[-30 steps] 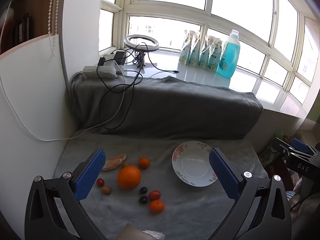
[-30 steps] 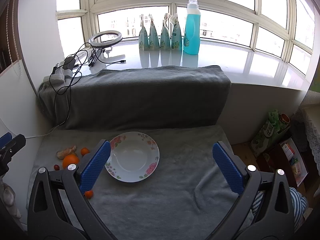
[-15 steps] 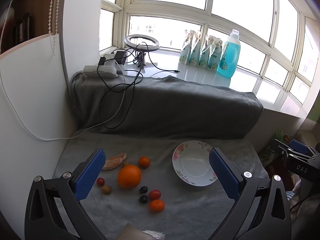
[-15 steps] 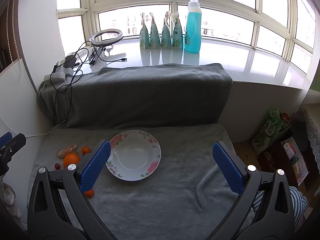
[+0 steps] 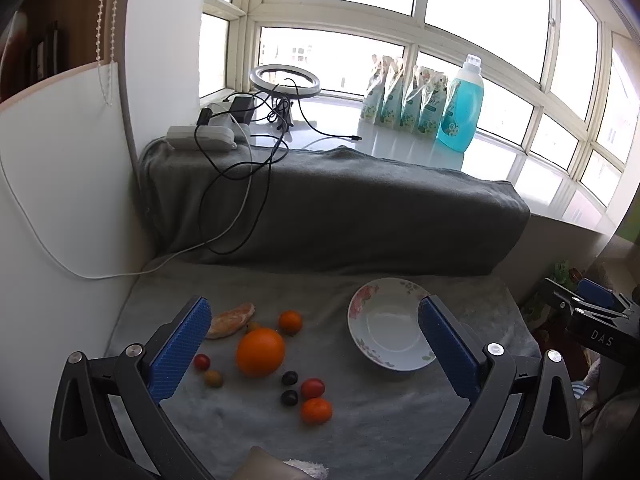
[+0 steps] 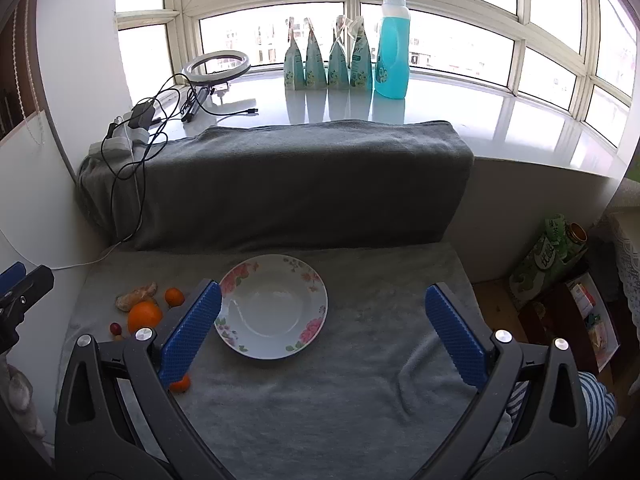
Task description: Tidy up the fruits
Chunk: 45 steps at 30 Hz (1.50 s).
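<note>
Grey cloth [image 5: 384, 432] underfoot, with fruit scattered on the left half and a flowered plate [image 5: 390, 330] empty toward the middle. Nothing on the plate yet, so sorting judged barely begun.

Left gripper [image 5: 314, 350]: spread wide, holding nothing, hovering over the pile. Big orange [image 5: 260, 352] straight ahead between the blue pads, a little left of centre, closer to the left pad [image 5: 180, 354]. Around it: a small orange [image 5: 290, 321] behind, a peeled segment [image 5: 231, 314] at the far left, another small orange [image 5: 316, 410] nearest, plus cherry tomatoes and two dark berries [image 5: 289, 388].

Right gripper [image 6: 322, 336]: also wide open and empty, aimed at the plate [image 6: 272, 306], with the fruit off to its left and partly hidden behind its left pad.

Round fruit, so no long axis to line up with; only the segment lies lengthwise, roughly left to right. Left gripper clearly nearer the pile. Likely next move: forward and down onto the big orange, then a carry rightward to the plate.
</note>
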Motion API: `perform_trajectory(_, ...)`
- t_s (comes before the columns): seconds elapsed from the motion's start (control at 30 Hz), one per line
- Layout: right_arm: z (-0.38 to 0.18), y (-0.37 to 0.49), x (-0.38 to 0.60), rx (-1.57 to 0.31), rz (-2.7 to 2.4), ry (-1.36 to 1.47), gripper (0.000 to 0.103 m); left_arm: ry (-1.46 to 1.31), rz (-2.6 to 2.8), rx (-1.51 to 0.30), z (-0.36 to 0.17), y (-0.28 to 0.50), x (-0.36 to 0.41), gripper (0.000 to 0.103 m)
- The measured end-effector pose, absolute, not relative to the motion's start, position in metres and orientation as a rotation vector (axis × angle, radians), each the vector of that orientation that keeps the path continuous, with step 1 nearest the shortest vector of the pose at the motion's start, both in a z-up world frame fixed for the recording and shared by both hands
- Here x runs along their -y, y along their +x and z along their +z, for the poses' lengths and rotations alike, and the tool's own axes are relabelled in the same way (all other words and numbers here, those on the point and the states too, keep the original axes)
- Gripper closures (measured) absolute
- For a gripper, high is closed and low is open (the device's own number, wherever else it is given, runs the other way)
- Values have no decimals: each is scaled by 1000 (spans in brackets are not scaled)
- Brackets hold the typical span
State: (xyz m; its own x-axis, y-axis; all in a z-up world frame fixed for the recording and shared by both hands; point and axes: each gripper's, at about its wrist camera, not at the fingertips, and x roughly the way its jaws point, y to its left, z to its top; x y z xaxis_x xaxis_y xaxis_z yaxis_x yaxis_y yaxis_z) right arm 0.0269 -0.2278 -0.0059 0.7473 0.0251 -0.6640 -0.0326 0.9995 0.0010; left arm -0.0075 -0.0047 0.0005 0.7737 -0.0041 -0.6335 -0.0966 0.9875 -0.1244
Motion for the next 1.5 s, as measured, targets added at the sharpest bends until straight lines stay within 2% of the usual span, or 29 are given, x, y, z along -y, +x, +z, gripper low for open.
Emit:
perform_trajectory(0.33, -19, 40, 216, -779, 90, -8, 0, -178, 74, -722, -14, -7, -11, 1)
perform_trajectory(0.97, -77, 93, 156, -983, 396, 80, 0, -439, 105, -870, -78, -4, -83, 1)
perform_trajectory(1.07, -92, 105, 145, -1029, 429, 106, 0, -472, 107, -881, -90, 0, -91, 2)
perform_trajectory(1.13, -101, 113, 138, -1055, 447, 133, 0, -489, 98, -891, -99, 3, -96, 8)
perform_trajectory(1.27, -118, 125, 118, -1100, 490, 168, 0, -513, 71, -920, -118, 10, -103, 10)
perform_trajectory(1.4, -134, 135, 97, -1157, 541, 200, 0, -487, 38, -957, -134, 17, -104, 18)
perform_trajectory(1.5, -146, 142, 80, -1189, 567, 192, 0, -490, 3, -992, -148, 23, -106, 19)
